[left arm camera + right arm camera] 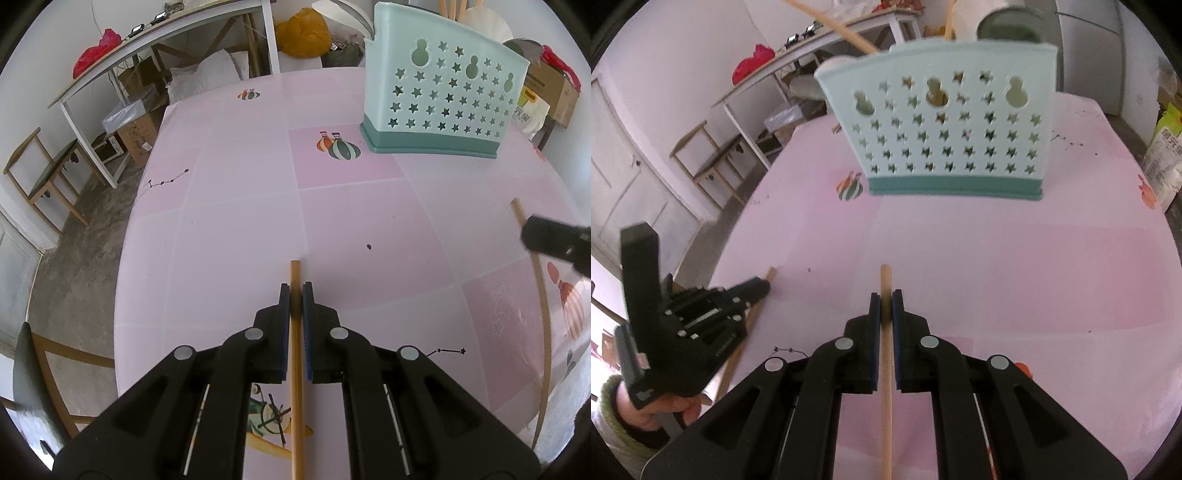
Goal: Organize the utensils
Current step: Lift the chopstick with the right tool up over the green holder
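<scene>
We hold one chopstick [296,332] in left gripper [295,295], one [885,332] in right gripper [885,299], jaws clenched tight. Both over desk [229,221]. Holder [439,99] near far edge. We lift, tip sticks upright, drop in slowly.

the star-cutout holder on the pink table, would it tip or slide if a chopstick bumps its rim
The holder stands tall on a narrow darker base, so a knock near the rim could probably tip it. It looks like thin perforated plastic, likely light, so it may slide on the smooth tablecloth. The chopstick in the right claw looks thin and stiff, so a gentle drop-in seems safer.
</scene>
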Demonstrator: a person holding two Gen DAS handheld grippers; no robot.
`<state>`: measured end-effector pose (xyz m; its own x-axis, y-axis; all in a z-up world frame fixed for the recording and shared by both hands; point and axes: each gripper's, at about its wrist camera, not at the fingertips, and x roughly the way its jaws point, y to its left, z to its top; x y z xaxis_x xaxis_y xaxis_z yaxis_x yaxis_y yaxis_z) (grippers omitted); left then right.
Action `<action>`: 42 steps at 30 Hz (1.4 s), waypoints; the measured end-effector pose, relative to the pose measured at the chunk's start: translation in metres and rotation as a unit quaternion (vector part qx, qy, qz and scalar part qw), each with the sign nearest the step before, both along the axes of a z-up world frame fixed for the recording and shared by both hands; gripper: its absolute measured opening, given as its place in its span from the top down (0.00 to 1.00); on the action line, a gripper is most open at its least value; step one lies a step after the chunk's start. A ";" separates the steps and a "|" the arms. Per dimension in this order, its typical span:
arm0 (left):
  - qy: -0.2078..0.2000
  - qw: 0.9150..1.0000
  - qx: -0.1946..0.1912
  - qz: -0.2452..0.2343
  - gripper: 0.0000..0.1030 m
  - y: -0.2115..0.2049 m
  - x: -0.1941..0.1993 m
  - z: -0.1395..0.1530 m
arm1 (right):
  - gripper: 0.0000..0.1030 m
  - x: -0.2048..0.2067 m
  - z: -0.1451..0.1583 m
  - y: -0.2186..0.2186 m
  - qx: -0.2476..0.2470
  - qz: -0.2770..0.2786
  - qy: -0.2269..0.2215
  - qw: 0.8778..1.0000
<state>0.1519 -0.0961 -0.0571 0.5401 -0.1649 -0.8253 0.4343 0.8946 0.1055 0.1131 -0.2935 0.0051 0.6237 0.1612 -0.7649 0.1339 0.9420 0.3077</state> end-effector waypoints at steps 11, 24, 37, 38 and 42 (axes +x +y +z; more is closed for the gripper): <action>-0.007 1.000 0.004 -0.003 0.95 -0.001 -0.002 0.000 | 0.94 -0.005 0.030 -0.012 0.007 -0.021 -0.044 0.999; -0.011 1.000 0.007 -0.004 0.95 -0.002 -0.004 0.001 | 0.94 -0.019 0.062 -0.021 0.012 -0.039 -0.096 0.995; -0.012 1.000 0.008 -0.004 0.95 -0.002 -0.005 0.001 | 0.94 -0.028 0.078 -0.026 0.015 -0.044 -0.115 0.992; -0.012 1.000 0.009 -0.004 0.95 -0.002 -0.005 0.001 | 0.94 -0.028 0.079 -0.026 0.015 -0.045 -0.117 0.992; -0.013 1.000 0.010 -0.004 0.95 -0.003 -0.005 0.002 | 0.94 -0.033 0.087 -0.028 0.013 -0.047 -0.130 0.990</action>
<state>0.1468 -0.0988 -0.0554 0.5608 -0.1536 -0.8136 0.4388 0.8884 0.1347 0.0801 -0.3220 0.0920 0.8117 0.1100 -0.5736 0.1349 0.9202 0.3674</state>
